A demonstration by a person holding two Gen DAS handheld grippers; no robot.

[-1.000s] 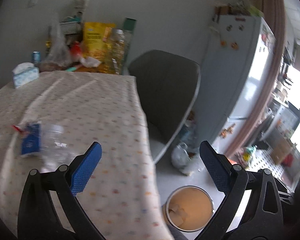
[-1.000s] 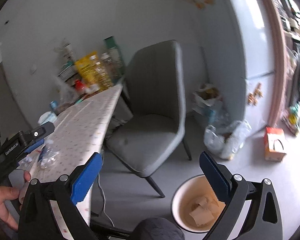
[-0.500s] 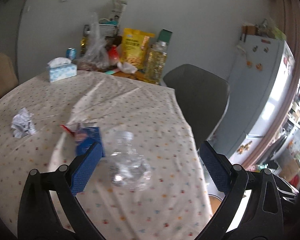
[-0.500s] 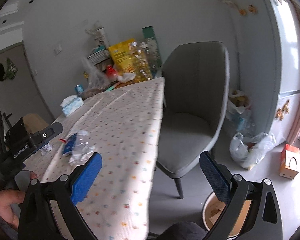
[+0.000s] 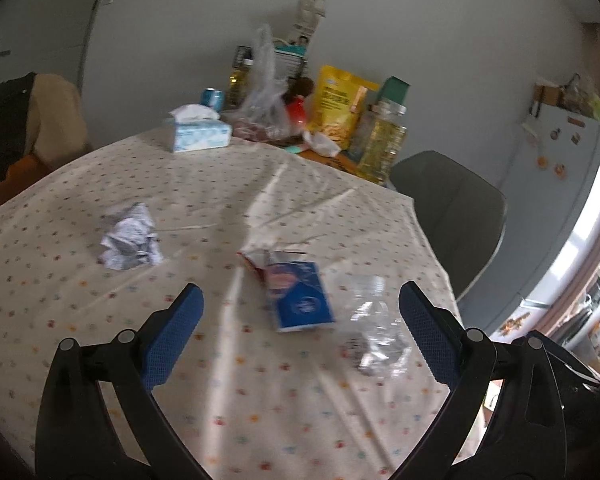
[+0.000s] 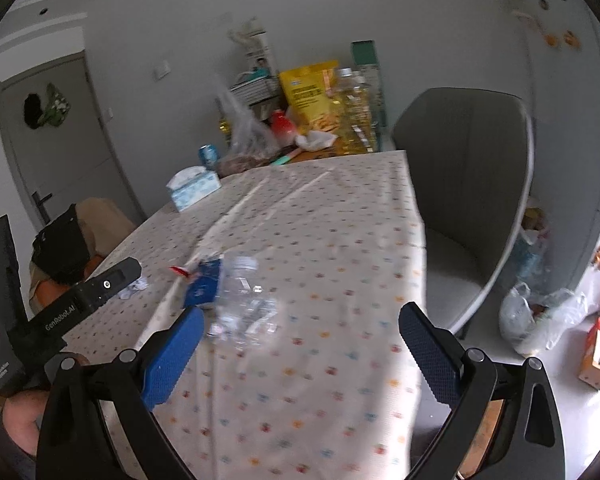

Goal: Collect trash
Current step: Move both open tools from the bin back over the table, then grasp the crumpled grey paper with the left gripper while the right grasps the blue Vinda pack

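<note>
Altogether one crumpled paper [image 5: 129, 237], one carton [image 5: 300, 297], one plastic bottle [image 5: 374, 328].

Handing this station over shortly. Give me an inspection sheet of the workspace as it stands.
Surface: table under a dotted cloth, creased.
Job's things: crumpled paper, blue carton, crushed clear bottle, all lying on the cloth.
Clutter: tissue box, yellow bag, oil bottle at the far edge.
Grippers: left gripper and right gripper open, empty.
Cables: nothing seen.
Surroundings: grey chair, fridge, filled plastic bag on the floor.
</note>
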